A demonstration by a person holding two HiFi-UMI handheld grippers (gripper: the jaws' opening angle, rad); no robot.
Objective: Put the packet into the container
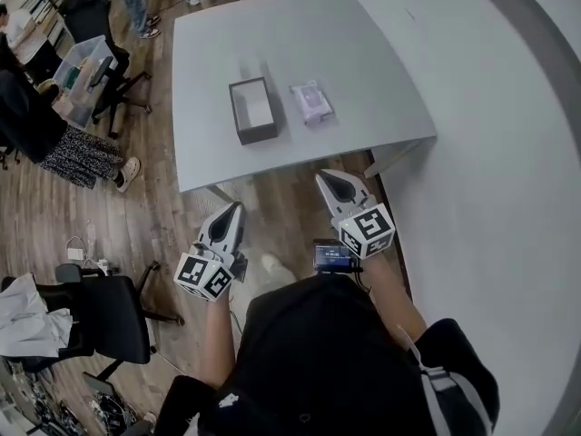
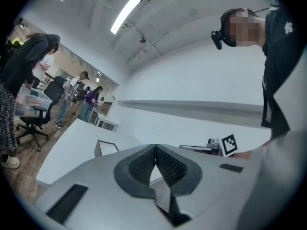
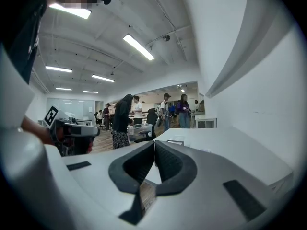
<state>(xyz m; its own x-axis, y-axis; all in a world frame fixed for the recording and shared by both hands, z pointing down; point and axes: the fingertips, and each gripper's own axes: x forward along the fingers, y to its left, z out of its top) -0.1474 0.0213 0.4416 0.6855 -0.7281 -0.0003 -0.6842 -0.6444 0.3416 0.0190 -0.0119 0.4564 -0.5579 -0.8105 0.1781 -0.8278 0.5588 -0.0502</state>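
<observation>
A dark open-topped container [image 1: 252,109] with a white inside stands on the grey table [image 1: 363,71], and a pale lilac packet [image 1: 311,101] lies just to its right. Both grippers hang short of the table's near edge, over the wooden floor. My left gripper [image 1: 235,208] is shut with nothing in it, below and a little left of the container. My right gripper [image 1: 326,181] is shut and empty too, below the packet. In the left gripper view the container [image 2: 106,146] shows beyond the closed tips [image 2: 156,146]. The right gripper view shows the closed tips [image 3: 154,142] and the container [image 3: 175,142] far off.
Black office chairs [image 1: 109,312] stand at my left on the wooden floor. Several people and a clear storage bin [image 1: 80,73] are at the far left. A white wall [image 1: 508,153] runs along the table's right side. One table leg [image 1: 399,157] stands by the right gripper.
</observation>
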